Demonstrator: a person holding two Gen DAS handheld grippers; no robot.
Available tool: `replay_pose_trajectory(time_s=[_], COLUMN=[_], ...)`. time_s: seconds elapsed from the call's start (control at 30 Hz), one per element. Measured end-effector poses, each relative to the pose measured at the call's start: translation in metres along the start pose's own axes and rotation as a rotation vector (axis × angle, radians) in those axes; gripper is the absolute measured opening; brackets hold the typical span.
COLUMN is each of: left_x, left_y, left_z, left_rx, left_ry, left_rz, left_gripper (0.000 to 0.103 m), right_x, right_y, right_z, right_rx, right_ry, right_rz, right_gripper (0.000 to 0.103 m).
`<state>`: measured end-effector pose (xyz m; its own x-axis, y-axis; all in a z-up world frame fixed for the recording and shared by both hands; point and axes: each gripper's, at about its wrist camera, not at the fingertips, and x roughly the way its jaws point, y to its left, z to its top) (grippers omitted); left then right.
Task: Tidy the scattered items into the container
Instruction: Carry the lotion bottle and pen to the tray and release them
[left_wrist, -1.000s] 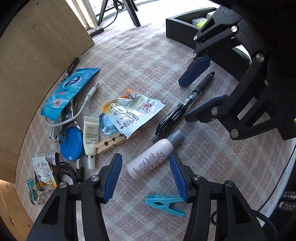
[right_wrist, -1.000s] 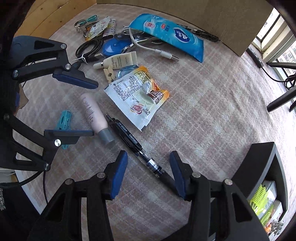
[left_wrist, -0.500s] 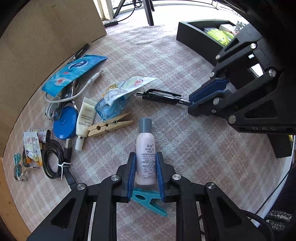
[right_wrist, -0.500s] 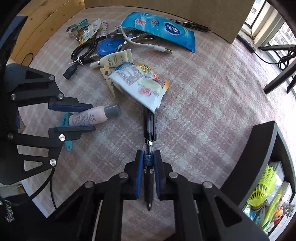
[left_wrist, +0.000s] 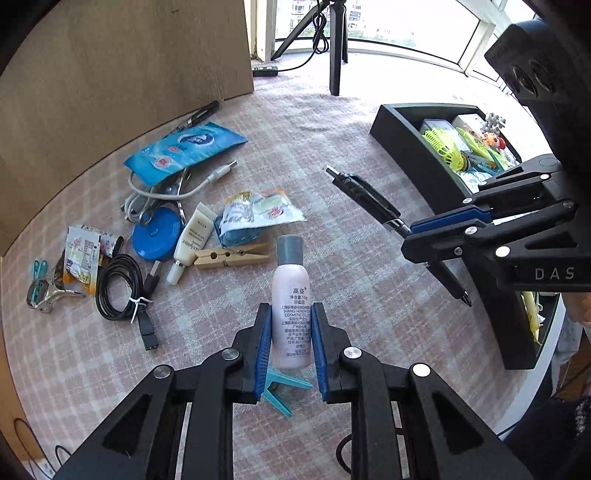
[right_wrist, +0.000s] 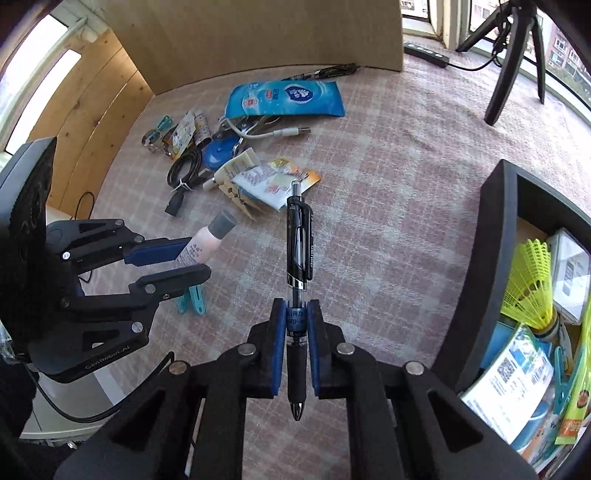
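Left wrist view: the left claw (left_wrist: 289, 341) squeezes the pink bottle (left_wrist: 290, 299), lifted off the checked worktop (left_wrist: 351, 122). To its right, the right claw (right_wrist: 296, 334) grips the black pen (right_wrist: 298, 236). Bare cloth lies between them and the black container (left_wrist: 406, 147) at the right edge.

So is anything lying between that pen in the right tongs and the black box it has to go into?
Nothing visible does. The pen is clamped in the right tongs, and only bare checked cloth lies between it and the black box at right.
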<state>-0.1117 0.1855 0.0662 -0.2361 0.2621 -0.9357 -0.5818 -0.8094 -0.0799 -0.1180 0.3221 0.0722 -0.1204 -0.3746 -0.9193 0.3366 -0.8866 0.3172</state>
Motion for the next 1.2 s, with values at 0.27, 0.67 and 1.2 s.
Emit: replay_pose_trajectory(time_s=[0.27,0.67,1.2], left_x=[-0.02,-0.025,-0.03], left_y=[-0.043,-0.142,-0.217], left_z=[0.042,0.101,0.117], left_rx=[0.051,0.141,0.211], left_ry=[-0.063,-0.109,-0.149], left_rz=[-0.034,-0.142,-0.218], left_gripper=[0.019,0.019,0.065], right_x=[-0.066,-0.159,-0.176], right_y=[-0.039,-0.14,-0.19], right_z=[-0.017,-0.064,-0.091], right_rx=[0.127,0.329,0.476], right_ry=[-0.128,-0.242,-0.263], right_rz=[-0.015,-0.227,-0.244], right_gripper=[0.011,0.011,0.036])
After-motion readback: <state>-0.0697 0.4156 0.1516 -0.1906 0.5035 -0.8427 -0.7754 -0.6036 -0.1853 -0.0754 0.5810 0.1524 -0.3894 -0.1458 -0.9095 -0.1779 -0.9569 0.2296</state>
